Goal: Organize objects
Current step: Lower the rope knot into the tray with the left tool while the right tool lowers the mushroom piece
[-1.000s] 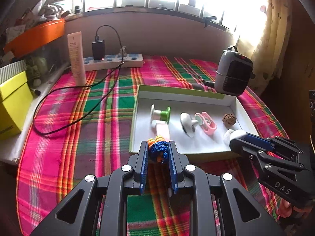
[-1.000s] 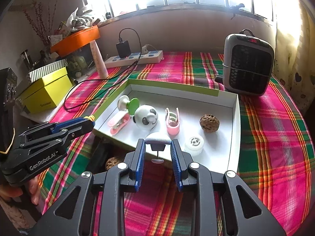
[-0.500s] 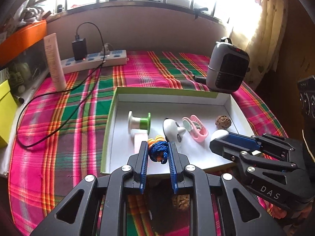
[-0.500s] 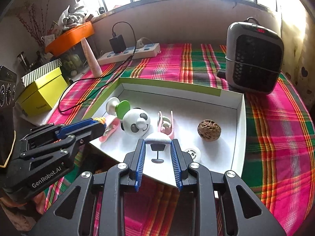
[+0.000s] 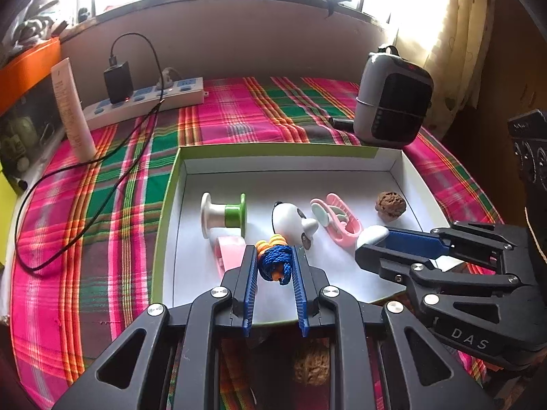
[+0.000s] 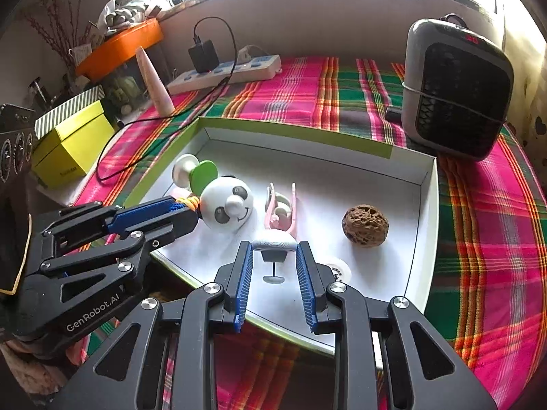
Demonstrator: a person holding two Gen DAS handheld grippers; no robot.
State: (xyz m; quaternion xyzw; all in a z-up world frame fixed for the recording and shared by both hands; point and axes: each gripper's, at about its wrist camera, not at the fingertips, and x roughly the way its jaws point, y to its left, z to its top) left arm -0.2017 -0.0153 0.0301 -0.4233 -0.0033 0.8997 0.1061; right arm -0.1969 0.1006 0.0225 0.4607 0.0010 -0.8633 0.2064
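A shallow white box with a green rim point(image 5: 273, 147) point(image 6: 294, 133) lies on the plaid cloth. In it are a white-and-green spool point(image 5: 224, 215), a panda head point(image 6: 227, 205), a pink clip point(image 5: 336, 220), a brown walnut point(image 6: 365, 225) and a small white disc point(image 6: 338, 270). My left gripper point(image 5: 273, 261) is shut on a blue cord bundle with orange beads point(image 5: 273, 263), held over the box's near part. My right gripper point(image 6: 273, 253) is shut on a small white mushroom-shaped object point(image 6: 273, 244), held over the box's front edge.
A grey heater point(image 6: 456, 89) stands at the back right. A power strip with charger and black cable point(image 5: 143, 100) lies at the back. A pink tube point(image 5: 71, 106), a yellow box point(image 6: 73, 145) and an orange tray point(image 6: 119, 48) are at the left. Another walnut point(image 5: 311, 365) lies under my left gripper.
Both grippers have moved forward over the box with their objects still held. The box and its contents look nearer.
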